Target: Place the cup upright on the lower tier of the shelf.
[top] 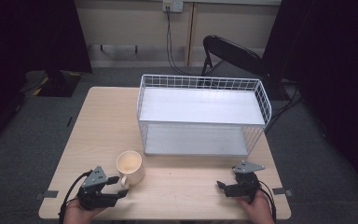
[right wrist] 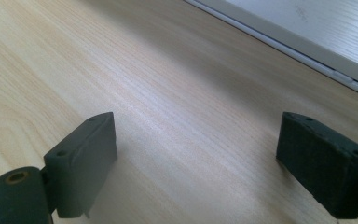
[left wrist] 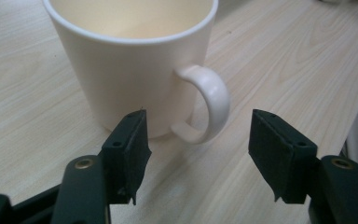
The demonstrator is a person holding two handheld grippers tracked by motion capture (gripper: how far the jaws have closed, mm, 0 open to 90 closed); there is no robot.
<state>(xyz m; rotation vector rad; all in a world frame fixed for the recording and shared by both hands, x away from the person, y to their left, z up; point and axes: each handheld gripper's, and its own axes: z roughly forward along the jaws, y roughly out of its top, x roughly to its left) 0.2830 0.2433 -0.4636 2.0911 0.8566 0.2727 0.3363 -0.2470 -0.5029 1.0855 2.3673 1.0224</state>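
The cream ceramic mug (top: 129, 167) stands upright on the light wooden counter (top: 182, 186), near its front edge and left of centre, just in front of the white two-tier wire rack (top: 200, 116). Its loop handle (left wrist: 207, 109) points back toward me, on the side facing my left tool (top: 113, 185).

In the left gripper view, the handle lies just ahead of the gap between the jaws, slightly left of its centre line, with the mug body directly beyond the left jaw. My left tool is the nearer one; my right tool (top: 223, 185) rests well apart, at the front right of the counter.

Left tool: jaws wide apart, holding nothing, not touching the mug. Right tool (right wrist: 196, 172): jaws likewise spread, nothing between them, bare counter ahead.

Judgement: a short forward advance should bring the handle between the left jaws.
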